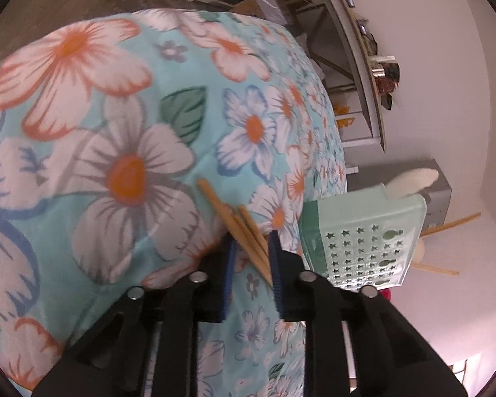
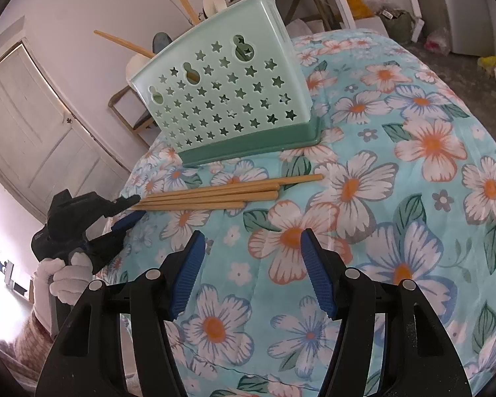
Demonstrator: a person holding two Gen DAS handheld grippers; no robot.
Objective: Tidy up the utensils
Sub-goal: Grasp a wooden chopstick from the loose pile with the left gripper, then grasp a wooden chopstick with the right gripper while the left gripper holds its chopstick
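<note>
Mint star-holed caddy (image 2: 228,99) holding wooden utensils (image 2: 122,42), left fingers (image 1: 253,258) clamping chopsticks (image 2: 215,195), right fingers (image 2: 251,271) apart, empty

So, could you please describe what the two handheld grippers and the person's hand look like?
Both grippers, left gripper and right gripper, are black plastic with round silver pins at the joints. Their fingers carry ribbed blue pads. The hand gripping the left one wears a white glove.

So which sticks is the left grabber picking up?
Find the flowery blue cloth and the green basket standing on it. In front of the basket lies a bundle of wooden chopsticks, flat on the cloth; the other sticks poke from the basket.
</note>
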